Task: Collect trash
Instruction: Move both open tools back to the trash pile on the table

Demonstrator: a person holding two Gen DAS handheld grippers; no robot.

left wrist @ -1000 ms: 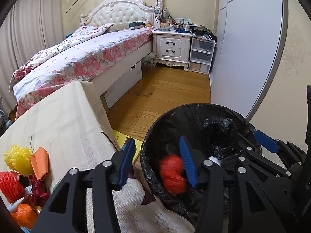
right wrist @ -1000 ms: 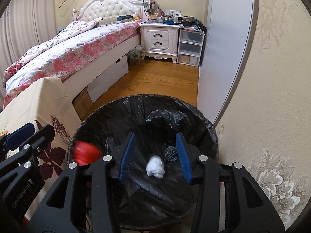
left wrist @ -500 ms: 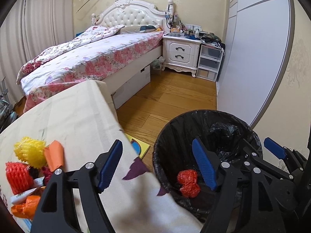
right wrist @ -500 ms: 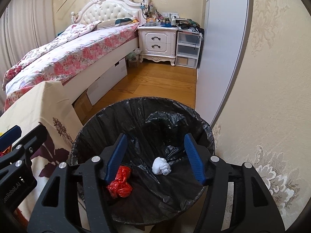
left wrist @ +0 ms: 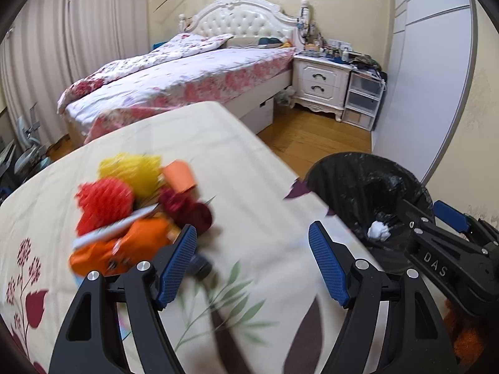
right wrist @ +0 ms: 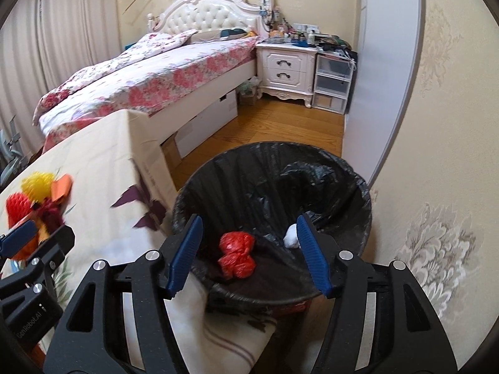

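Trash [left wrist: 134,215] lies heaped on the table [left wrist: 249,162] just ahead-left of the left gripper [left wrist: 252,265], jaws apart and empty. Right gripper [right wrist: 249,255], also apart and empty, hangs over the bin [right wrist: 358,187] holding a red wad [right wrist: 235,254].

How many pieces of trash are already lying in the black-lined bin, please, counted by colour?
Red: 1, the red crumpled wrapper
White: 1, the white paper wad
Total: 2 in the bin
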